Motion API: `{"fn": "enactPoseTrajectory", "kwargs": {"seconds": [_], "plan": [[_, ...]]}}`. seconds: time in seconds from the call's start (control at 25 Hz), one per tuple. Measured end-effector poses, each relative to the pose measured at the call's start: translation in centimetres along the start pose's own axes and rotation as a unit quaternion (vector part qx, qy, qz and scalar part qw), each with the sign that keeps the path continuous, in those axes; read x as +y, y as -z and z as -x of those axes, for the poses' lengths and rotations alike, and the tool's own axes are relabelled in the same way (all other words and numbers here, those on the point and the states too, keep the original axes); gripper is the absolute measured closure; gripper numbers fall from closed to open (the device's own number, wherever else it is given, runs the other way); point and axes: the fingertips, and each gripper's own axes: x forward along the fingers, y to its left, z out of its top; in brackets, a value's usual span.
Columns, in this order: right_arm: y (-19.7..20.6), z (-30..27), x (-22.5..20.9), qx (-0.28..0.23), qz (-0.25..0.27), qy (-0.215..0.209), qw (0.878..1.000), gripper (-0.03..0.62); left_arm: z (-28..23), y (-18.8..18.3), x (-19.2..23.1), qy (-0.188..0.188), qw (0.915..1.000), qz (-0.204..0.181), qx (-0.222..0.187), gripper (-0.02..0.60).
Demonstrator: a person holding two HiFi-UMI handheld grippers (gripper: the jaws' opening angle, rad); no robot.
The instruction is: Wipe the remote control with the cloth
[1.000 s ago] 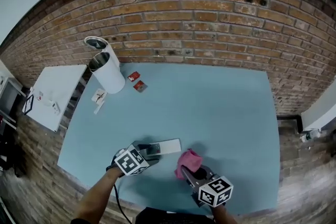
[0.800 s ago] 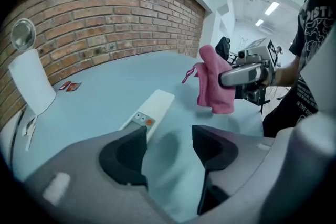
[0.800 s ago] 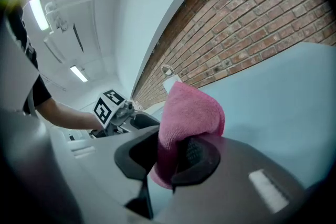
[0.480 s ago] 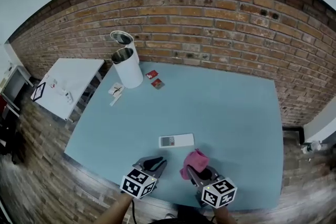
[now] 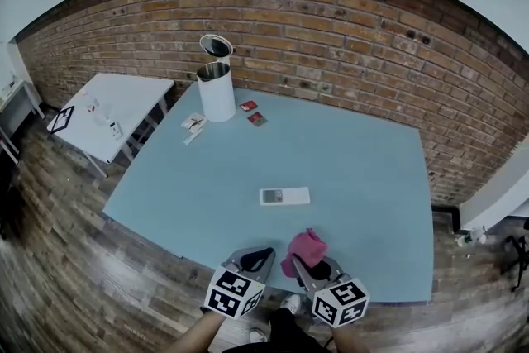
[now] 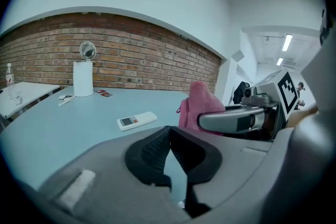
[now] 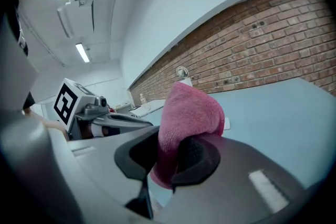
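Change: your left gripper [image 6: 169, 134] has let go of the remote control [image 5: 284, 196]. A second ago it was down on the remote's left end. Now its jaws have come together, pads meeting at the tips with nothing between them.

Both grippers have drawn back toward you and now hang at the near edge of the table [image 5: 364, 161], well apart from the remote.

The remote lies flat and alone on the blue surface, long side across your view, out ahead of both grippers. It sits much as it did half a second ago.

Your right gripper [image 7: 168, 157] is clamped on the pink cloth [image 5: 304, 247]. A fold is pinched between the pads and the rest bunches up above them. That grip is unchanged across the second.

Meaning: with the holding hand off and the cloth lifted clear, this reads as the end of a wiping pass, or a pause. Nobody could say from here whether the remote is clean, as it is too small in every view. To carry on, you'd need to bring the cloth forward and down again.

Surface: the blue tabletop is smooth and mostly bare. At its far left stands a white cylinder [image 5: 216, 91] with a round lid or mirror above it. Two small red packets [image 5: 253, 112] and some white slips [image 5: 193, 125] lie just beside it.

Room: a brick wall [image 5: 331, 37] runs behind the table. There is a small white side table [image 5: 116, 107] to the left and a dark wood-plank floor [image 5: 74, 260] all round.
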Motion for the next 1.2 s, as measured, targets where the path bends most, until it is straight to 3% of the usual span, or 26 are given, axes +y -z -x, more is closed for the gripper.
{"fn": "enactPoseTrajectory", "kwargs": {"seconds": [0.12,0.44,1.2], "plan": [[0.7,1.3,2.2,0.002,0.018,0.009,1.000,0.530,1.4,0.3,-1.8,0.003,0.9998,0.011,-0.018,0.584],[2.0,4.4,4.9,0.002,0.050,0.055,0.997,0.531,4.6,2.5,-3.7,-0.052,0.9974,0.047,-0.018,0.586],[2.8,6.7,5.6,-0.004,0.041,0.066,0.997,0.530,5.3,2.8,-6.7,-0.061,0.9977,0.021,-0.022,0.588]]}}
